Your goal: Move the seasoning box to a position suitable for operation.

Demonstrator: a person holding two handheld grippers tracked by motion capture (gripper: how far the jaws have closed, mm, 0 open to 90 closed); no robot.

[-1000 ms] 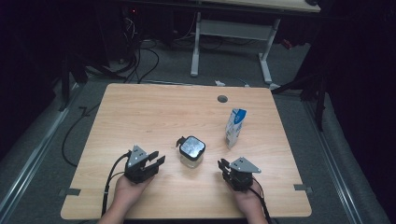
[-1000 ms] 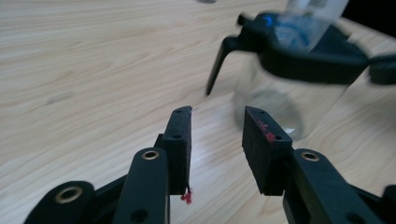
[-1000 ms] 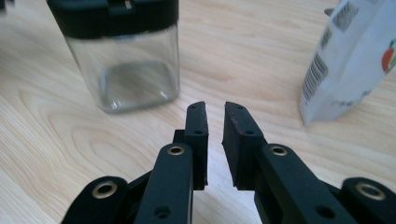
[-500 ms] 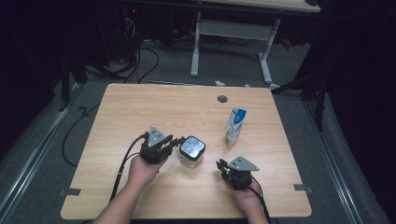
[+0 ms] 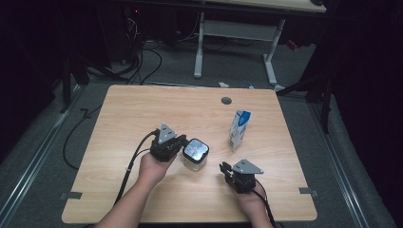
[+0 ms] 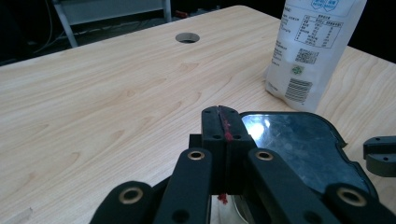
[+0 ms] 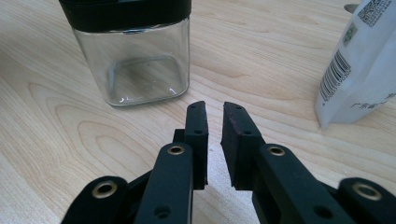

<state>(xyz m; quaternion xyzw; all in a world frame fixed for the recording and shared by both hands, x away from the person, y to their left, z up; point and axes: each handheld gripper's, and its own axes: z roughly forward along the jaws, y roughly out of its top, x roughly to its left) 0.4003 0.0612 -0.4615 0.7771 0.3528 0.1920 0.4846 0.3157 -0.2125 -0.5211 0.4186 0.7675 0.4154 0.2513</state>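
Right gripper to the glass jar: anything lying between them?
Nothing: bare wood. In the right gripper view, the right gripper faces the glass jar across clear table; the white pouch stands off to the side.

A light wooden table (image 5: 142,114) stands on grey carpet, with a round cable hole (image 5: 226,100) near its far edge. Close to the near side, a square glass jar with a black lid (image 5: 195,153) sits upright. The left gripper (image 5: 177,145), held in the person's left hand (image 5: 153,167), is right up against the jar's left side, and its jaws have just been closing, with nothing seen between them. The right gripper (image 5: 225,169) rests low on the table, apart from the jar, to its right. A white and blue pouch (image 5: 239,129) stands upright beyond it. Black cables (image 5: 142,61) lie on the floor behind the table.
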